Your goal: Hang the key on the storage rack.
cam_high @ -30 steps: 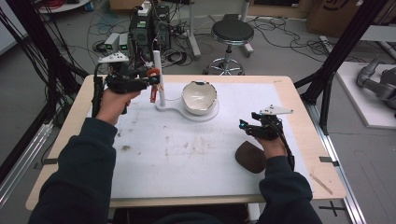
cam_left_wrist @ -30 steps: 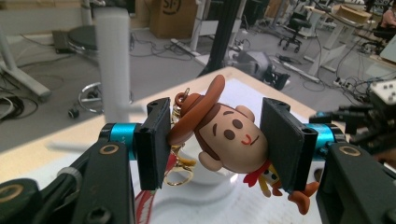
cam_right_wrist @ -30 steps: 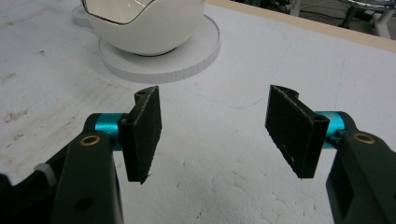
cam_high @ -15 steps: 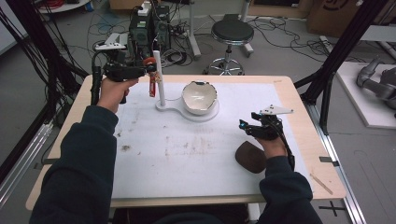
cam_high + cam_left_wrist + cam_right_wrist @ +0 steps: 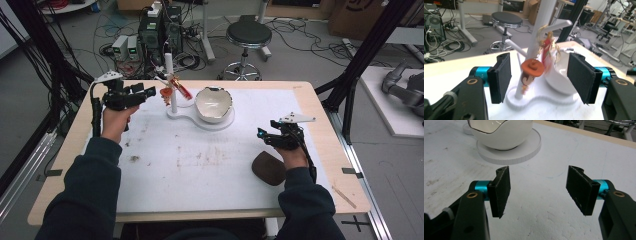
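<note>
Orange-capped, the small keychain charm hangs on the white branched stand, dangling lengthwise between the left gripper fingers, which have just been opening and no longer press it. The right gripper, fingers apart and empty, rests well away on the tabletop, beyond the white bowl.

White branched stand sits at table's far centre-left on one plate with white wavy-rimmed ceramic bowl on its right. Orange-and-red figurine pendant hangs on the stand. Left gripper just left of it, right gripper near right, brown oval pad before it.
</note>
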Action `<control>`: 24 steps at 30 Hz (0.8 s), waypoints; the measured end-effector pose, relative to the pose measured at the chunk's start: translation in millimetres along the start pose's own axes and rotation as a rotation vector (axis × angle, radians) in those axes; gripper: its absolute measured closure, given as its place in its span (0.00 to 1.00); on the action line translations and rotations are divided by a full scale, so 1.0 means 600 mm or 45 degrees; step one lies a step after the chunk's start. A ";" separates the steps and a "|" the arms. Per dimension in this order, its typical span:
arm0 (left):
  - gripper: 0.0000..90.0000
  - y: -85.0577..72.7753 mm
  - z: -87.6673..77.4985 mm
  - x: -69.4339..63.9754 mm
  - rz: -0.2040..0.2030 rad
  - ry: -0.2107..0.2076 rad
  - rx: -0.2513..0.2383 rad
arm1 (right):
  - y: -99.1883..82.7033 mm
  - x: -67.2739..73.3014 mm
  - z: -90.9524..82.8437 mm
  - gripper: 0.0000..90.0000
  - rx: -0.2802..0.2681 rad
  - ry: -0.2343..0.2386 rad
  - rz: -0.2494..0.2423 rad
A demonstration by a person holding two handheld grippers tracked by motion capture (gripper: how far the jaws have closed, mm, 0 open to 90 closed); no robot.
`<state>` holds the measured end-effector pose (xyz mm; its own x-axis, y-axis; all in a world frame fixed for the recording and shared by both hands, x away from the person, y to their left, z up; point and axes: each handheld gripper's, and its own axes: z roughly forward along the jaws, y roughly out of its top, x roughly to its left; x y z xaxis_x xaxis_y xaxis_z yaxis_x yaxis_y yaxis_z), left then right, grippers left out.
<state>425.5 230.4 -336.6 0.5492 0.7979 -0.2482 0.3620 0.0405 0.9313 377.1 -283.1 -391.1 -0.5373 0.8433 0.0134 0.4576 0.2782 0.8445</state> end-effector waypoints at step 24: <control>0.18 -0.166 -0.071 -0.032 0.199 0.018 0.015 | -0.031 -0.034 -0.043 0.29 0.013 -0.034 -0.044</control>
<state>346.7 236.7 -413.4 0.5889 0.8024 -0.0962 0.2817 -0.0923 0.9550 361.5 -317.4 -393.2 -0.5338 0.8451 -0.0306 0.4463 0.3123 0.8386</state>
